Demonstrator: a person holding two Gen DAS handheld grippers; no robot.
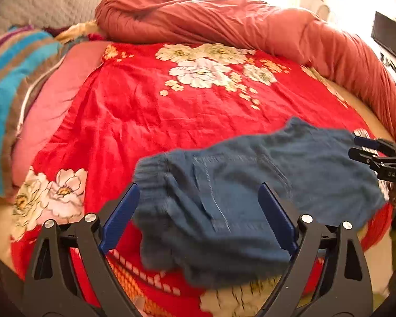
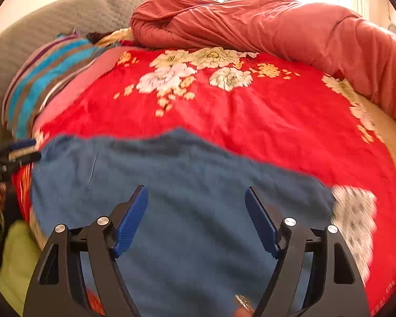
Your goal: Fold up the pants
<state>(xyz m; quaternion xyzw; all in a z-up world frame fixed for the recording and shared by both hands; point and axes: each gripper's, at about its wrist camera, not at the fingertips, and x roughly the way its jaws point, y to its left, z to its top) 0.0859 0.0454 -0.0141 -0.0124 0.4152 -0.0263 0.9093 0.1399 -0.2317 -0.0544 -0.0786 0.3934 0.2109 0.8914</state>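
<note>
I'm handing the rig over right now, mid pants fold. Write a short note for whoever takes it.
Left claw: open, nothing gripped, over the waistband end of the pants.
Right claw: open, nothing gripped, over the other part of the pants.
Pants: blue, lying in a compact, rumpled shape on the red floral blanket near its front edge.
Done: looks like at least one fold, just released; the frames are blurred, so check.
Left: check the edges line up, smooth, make any final fold.

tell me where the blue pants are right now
The blue pants lie on the red floral blanket at the bed's near edge, spread below both open grippers, well short of the rolled pink duvet behind.
</note>
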